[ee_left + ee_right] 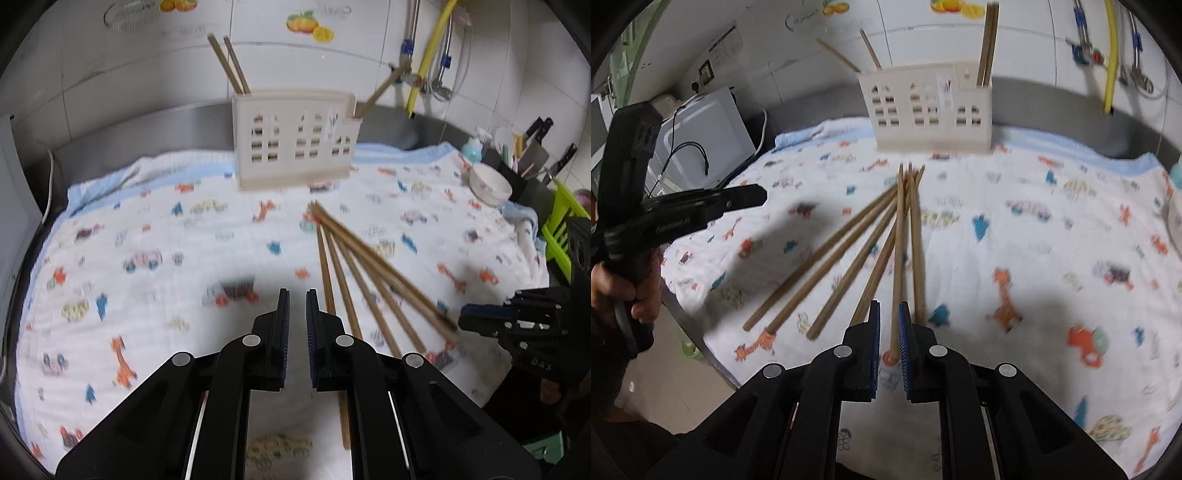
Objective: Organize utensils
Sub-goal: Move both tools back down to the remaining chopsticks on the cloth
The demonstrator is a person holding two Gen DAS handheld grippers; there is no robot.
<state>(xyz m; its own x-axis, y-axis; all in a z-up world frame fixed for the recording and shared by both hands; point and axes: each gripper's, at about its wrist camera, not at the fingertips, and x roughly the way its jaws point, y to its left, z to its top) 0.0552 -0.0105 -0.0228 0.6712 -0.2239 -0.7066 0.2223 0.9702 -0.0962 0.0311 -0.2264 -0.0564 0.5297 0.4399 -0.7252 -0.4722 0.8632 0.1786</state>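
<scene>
Several wooden chopsticks lie fanned out on a patterned cloth, in front of a beige utensil holder with window-shaped cutouts. The holder has chopsticks standing in both end compartments. My left gripper is open a little and empty, just left of the fan. My right gripper hovers over the near ends of the chopsticks, jaws slightly apart, with one stick running between them, not clamped. The holder stands behind. The left gripper also shows in the right wrist view.
A white bowl, a knife block with knives and a green rack stand at the right. A white appliance with cables stands at the left. Pipes and a yellow hose run down the tiled wall.
</scene>
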